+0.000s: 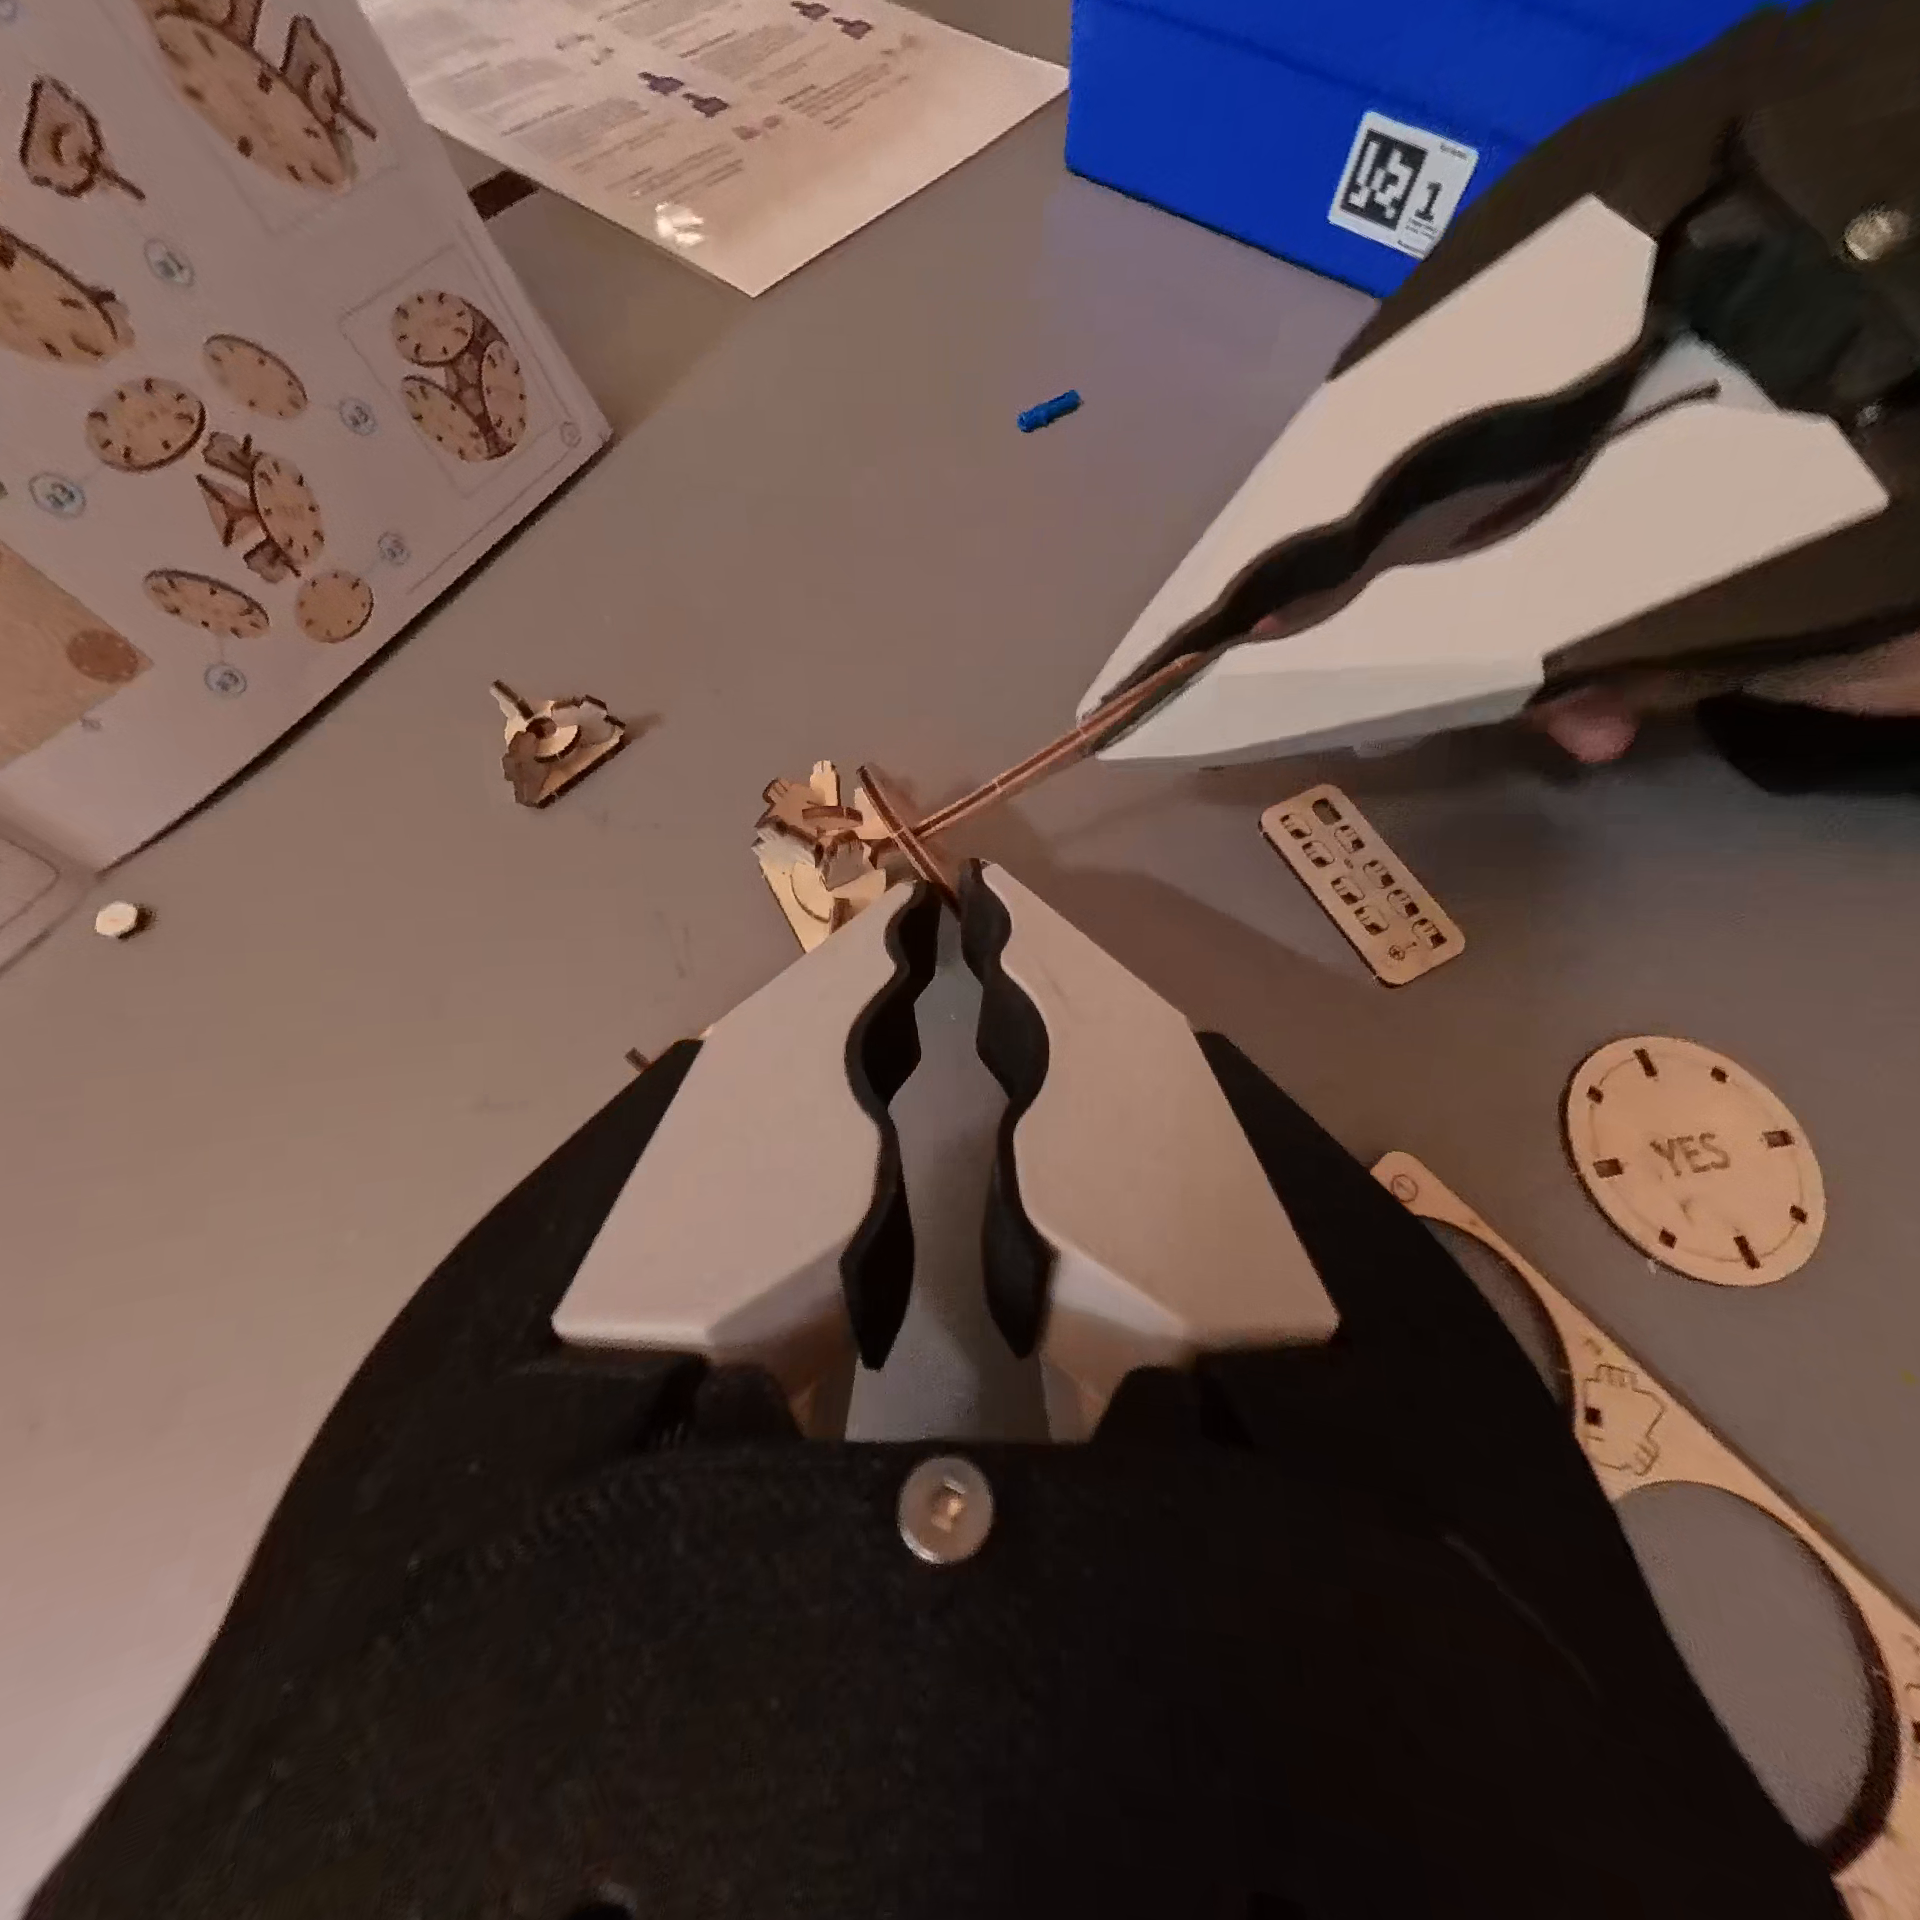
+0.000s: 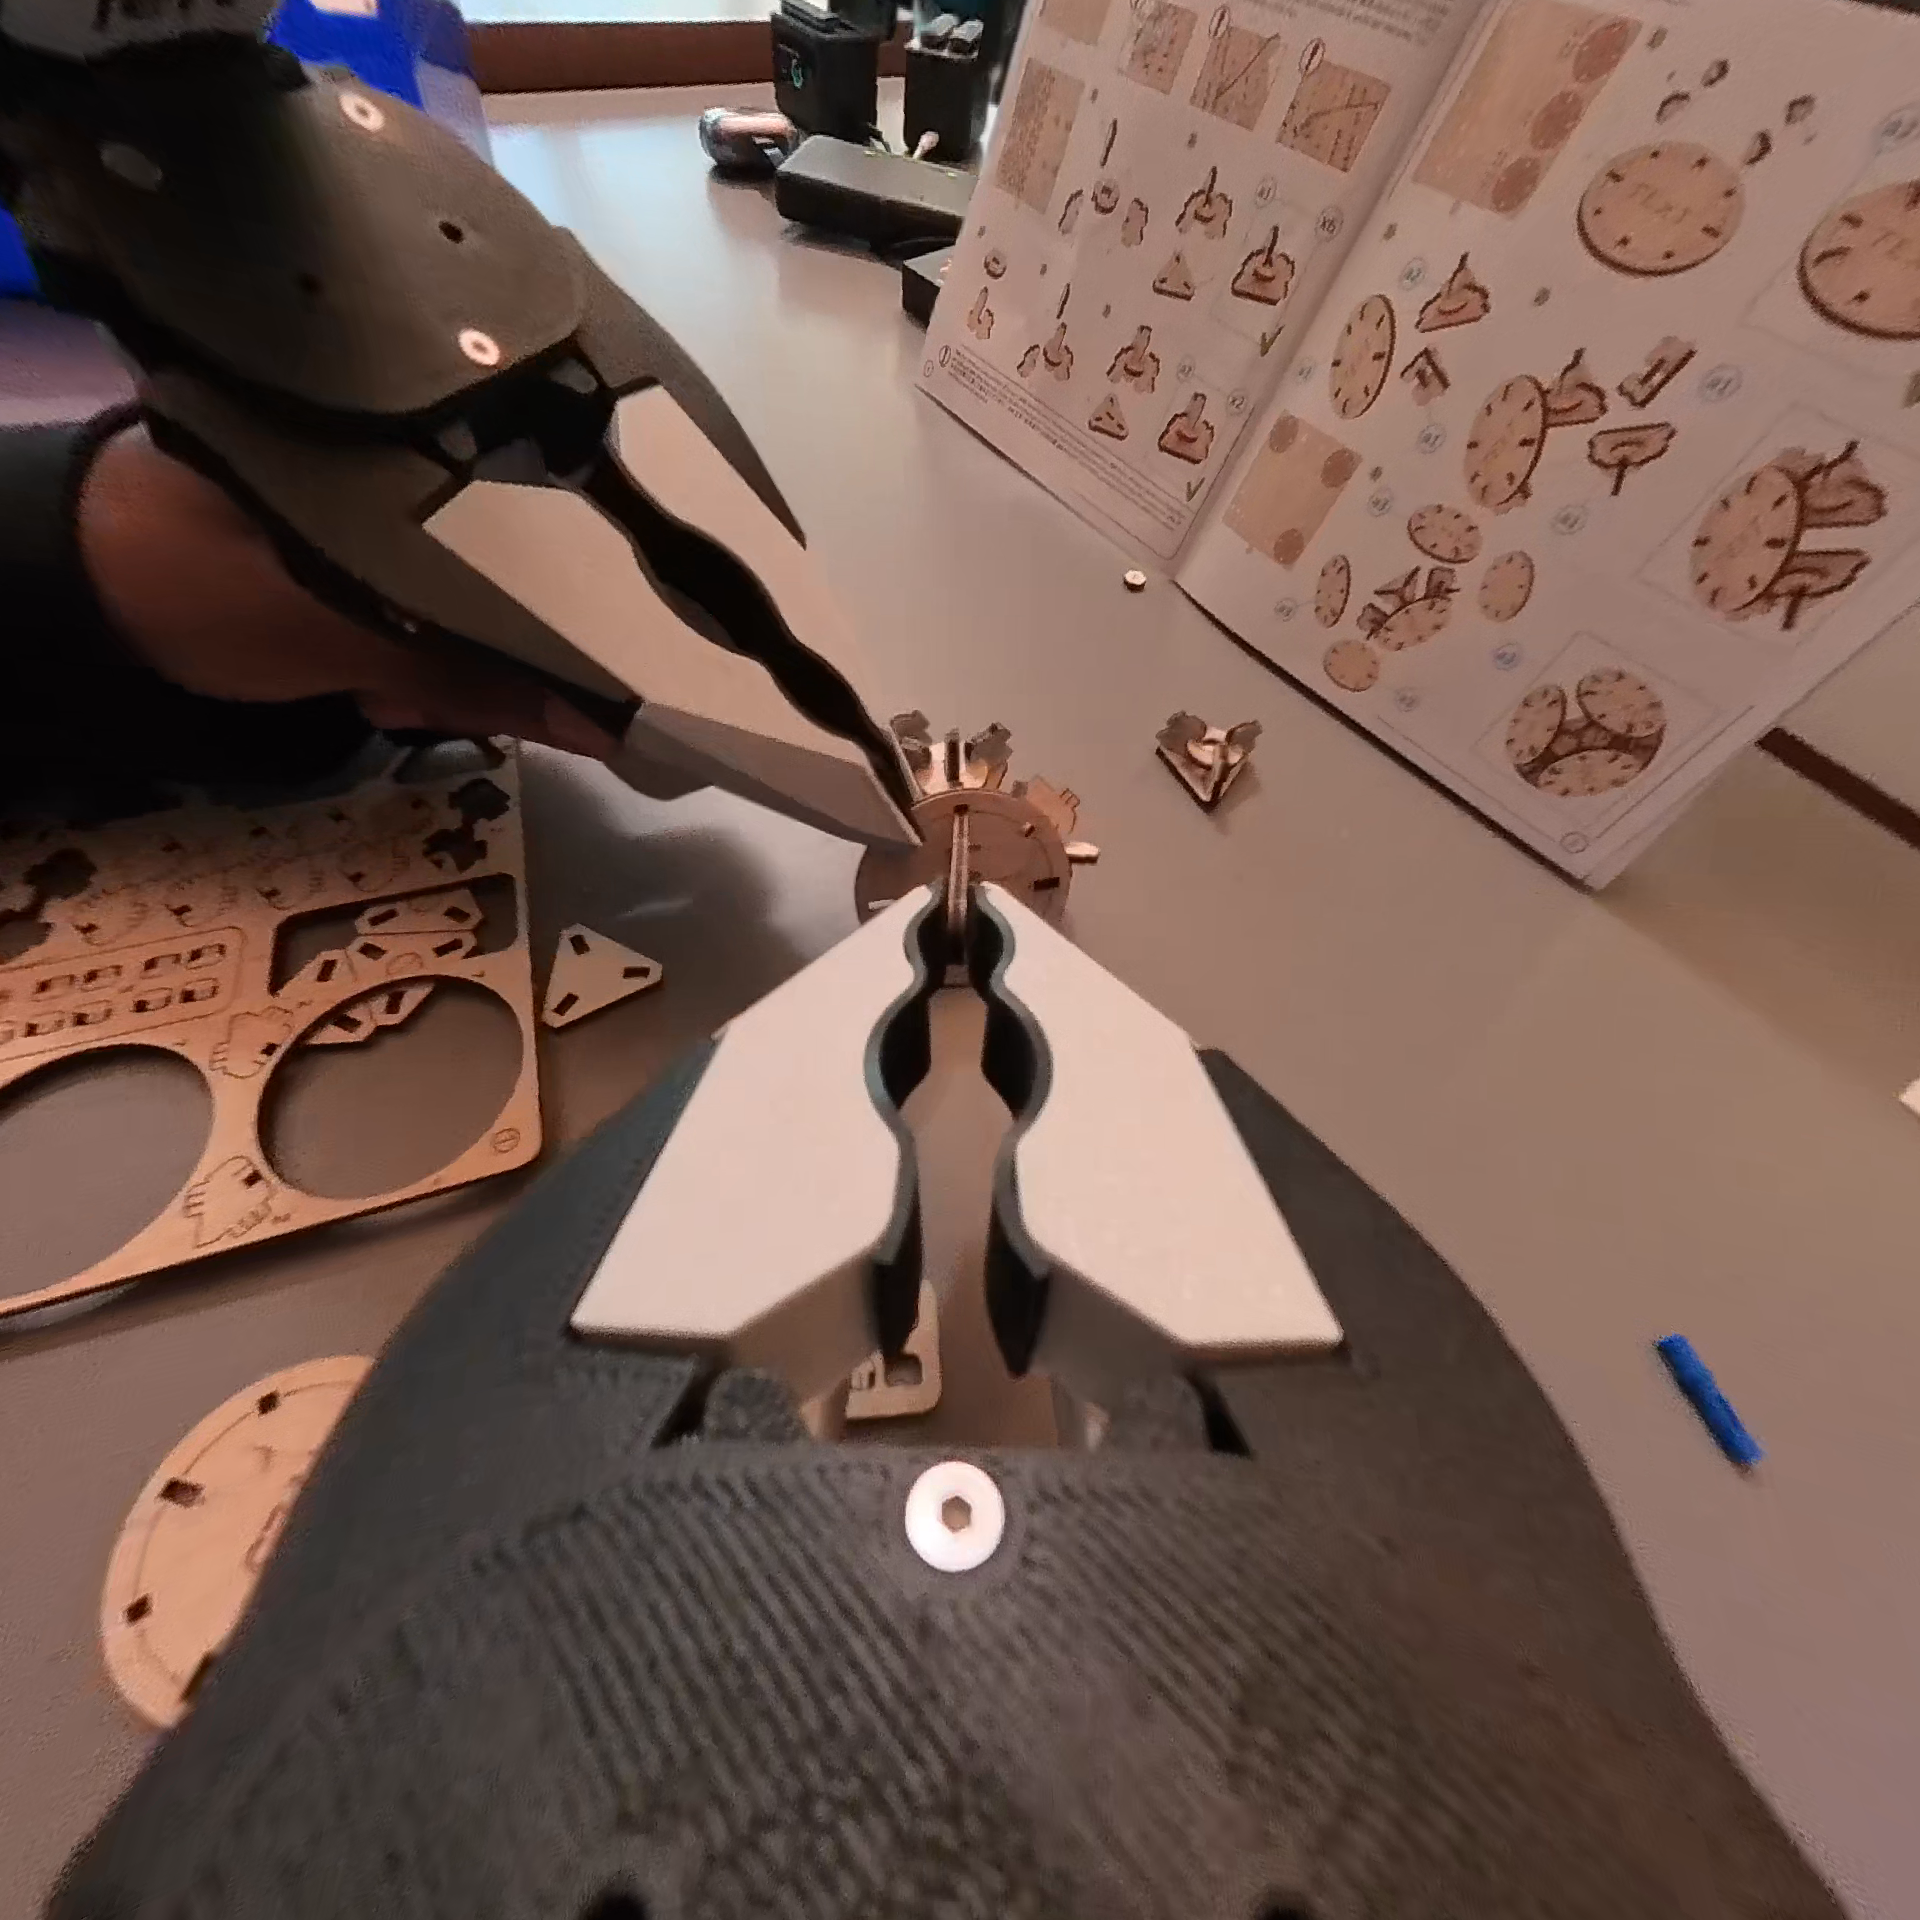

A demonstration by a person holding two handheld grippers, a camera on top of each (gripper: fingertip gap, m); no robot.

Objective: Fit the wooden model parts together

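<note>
Both claws are closed on thin wooden discs: the left claw (image 1: 943, 891) pinches one disc (image 1: 902, 831), the right claw (image 2: 961, 902) another (image 2: 961, 842), meeting crosswise above the grey surface (image 1: 520, 1039).

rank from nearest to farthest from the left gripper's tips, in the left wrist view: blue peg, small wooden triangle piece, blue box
1. Small wooden triangle piece, left of the left gripper.
2. Blue peg, farther up the table, slightly right.
3. Blue box, top right at the back.
</note>
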